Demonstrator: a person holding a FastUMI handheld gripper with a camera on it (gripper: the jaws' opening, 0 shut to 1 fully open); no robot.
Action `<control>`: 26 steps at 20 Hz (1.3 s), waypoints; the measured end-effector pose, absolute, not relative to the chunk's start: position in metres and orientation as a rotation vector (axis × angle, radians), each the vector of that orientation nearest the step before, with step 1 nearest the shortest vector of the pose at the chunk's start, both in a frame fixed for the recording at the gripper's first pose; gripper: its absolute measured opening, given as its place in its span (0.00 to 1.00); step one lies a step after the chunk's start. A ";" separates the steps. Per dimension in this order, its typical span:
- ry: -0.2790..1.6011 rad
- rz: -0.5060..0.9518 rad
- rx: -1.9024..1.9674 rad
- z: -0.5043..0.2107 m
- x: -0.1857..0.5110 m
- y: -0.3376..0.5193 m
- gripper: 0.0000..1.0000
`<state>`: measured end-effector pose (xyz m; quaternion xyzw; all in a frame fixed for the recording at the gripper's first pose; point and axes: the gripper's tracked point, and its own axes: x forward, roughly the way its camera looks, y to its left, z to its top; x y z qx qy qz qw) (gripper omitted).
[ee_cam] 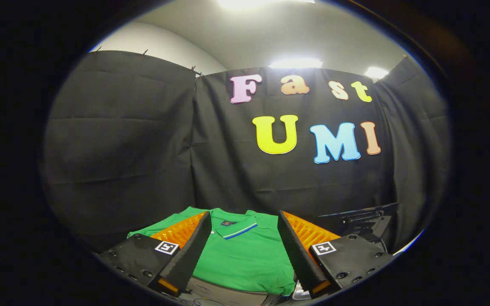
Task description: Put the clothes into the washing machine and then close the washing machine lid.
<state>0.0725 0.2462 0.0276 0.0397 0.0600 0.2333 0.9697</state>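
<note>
Ahead of you the green polo shirt [245, 255] lies flat before the black cloth wall [143, 148], collar towards it. Your gripper [245, 221] hangs over the shirt, fingers spread wide, holding nothing.

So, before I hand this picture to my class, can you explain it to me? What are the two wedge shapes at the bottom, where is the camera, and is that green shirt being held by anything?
The camera rides on a hand-held gripper and looks forward along its two fingers; those are the wedge shapes. A person carries this tool; no robot arm is involved. The lens is a fisheye, so the straight walls look bent.

The fingers stand wide apart, so the gripper is open and holds nothing. Between and just beyond them lies a green polo shirt, spread flat with its collar toward the black cloth wall. Neither finger visibly presses on it. Beyond the right finger sits a dark piece of equipment I cannot identify.
</note>
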 end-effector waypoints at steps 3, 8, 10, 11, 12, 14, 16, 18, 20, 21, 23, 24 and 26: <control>0.138 0.490 0.081 0.026 0.076 0.264 0.98; 0.190 0.518 0.076 0.016 0.084 0.292 0.98; 0.215 0.534 0.073 0.012 0.087 0.304 0.98; 0.231 0.541 0.071 0.008 0.089 0.310 0.98; 0.249 0.547 0.070 0.005 0.091 0.315 0.98; 0.288 0.551 0.068 -0.005 0.094 0.323 0.98; 0.332 0.553 0.065 -0.014 0.100 0.331 0.98; 0.380 0.562 0.072 -0.024 0.105 0.341 0.96; 0.423 0.564 0.071 -0.032 0.110 0.349 0.96; 0.438 0.565 0.065 -0.036 0.113 0.355 0.96; 0.475 0.569 0.033 -0.044 0.117 0.363 0.96; 0.490 0.571 0.017 -0.048 0.119 0.366 0.96; 0.531 0.584 -0.019 -0.060 0.120 0.374 0.96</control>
